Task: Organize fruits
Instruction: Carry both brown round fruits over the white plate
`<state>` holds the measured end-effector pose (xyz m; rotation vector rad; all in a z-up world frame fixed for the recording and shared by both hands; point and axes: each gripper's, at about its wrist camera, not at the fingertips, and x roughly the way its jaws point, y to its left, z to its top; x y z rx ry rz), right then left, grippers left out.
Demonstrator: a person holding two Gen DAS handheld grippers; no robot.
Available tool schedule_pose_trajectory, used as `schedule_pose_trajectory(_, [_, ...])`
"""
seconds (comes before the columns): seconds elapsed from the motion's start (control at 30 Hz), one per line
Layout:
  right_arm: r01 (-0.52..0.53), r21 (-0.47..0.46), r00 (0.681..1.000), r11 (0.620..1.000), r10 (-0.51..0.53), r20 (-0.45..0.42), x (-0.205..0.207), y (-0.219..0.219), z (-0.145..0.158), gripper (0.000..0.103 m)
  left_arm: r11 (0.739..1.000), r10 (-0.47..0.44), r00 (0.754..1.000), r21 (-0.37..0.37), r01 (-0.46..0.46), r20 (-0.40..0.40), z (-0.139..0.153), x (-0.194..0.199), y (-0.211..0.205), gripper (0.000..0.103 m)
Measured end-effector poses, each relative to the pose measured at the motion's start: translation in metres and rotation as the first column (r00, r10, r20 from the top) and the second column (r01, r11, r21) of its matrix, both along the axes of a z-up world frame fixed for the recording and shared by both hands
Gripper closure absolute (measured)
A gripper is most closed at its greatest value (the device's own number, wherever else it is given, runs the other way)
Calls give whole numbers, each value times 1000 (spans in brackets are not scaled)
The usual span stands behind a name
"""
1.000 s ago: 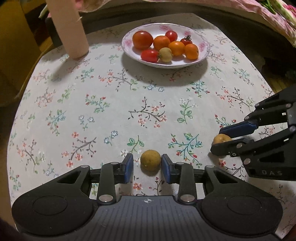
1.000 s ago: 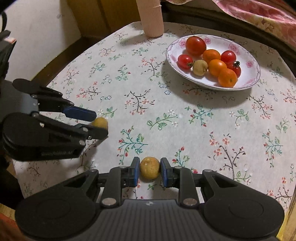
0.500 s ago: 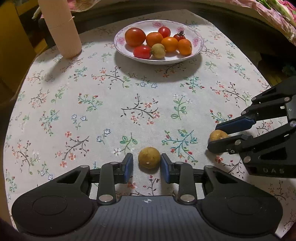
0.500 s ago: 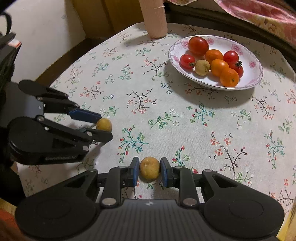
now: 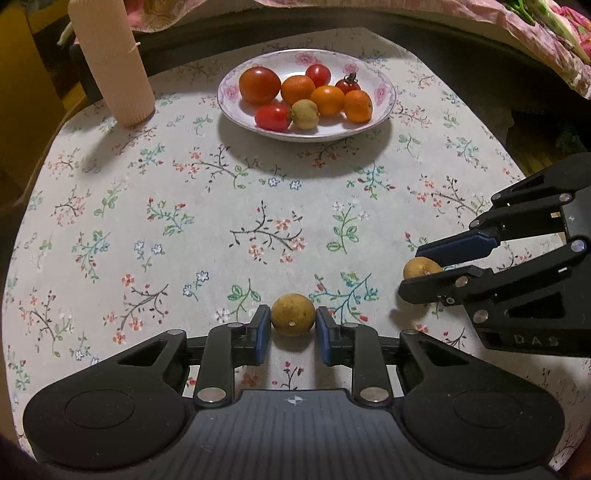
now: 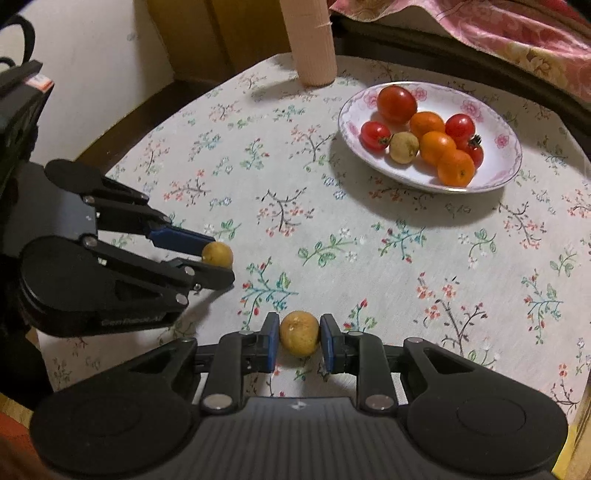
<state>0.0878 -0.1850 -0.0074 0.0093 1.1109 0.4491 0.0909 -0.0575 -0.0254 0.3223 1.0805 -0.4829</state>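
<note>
My left gripper point(image 5: 292, 325) is shut on a small yellow-brown fruit point(image 5: 293, 314), held just above the flowered tablecloth. It also shows in the right wrist view point(image 6: 218, 264), with its fruit point(image 6: 218, 253). My right gripper point(image 6: 298, 338) is shut on a second yellow-brown fruit point(image 6: 299, 333). It shows at the right of the left wrist view point(image 5: 421, 271), with its fruit point(image 5: 419, 267). A white flowered plate point(image 5: 384, 92) at the far side holds several tomatoes, oranges and one yellow-brown fruit point(image 5: 305, 114).
A tall pale ribbed cylinder point(image 5: 110, 62) stands at the far left, beside the plate. The round table's edge point(image 6: 122, 122) curves close on the left. A pink flowered cloth point(image 5: 517, 26) lies beyond the table's far edge.
Both grippers have closed on their fruits and lifted slightly. The left view has moved toward the plate.
</note>
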Motion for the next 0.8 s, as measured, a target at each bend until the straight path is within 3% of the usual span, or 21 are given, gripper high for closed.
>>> schedule_pose_trajectory(0.43, [86,51,994,995,-89,56,26,-21,22,78,998,24,998,-61,-20,65,25,30,-15,69])
schedule_pose_trajectory(0.8, [182,65,977,981,-189,104,74,-47,35,78,993,63,992,-111,-51,110,46,88,-42,70])
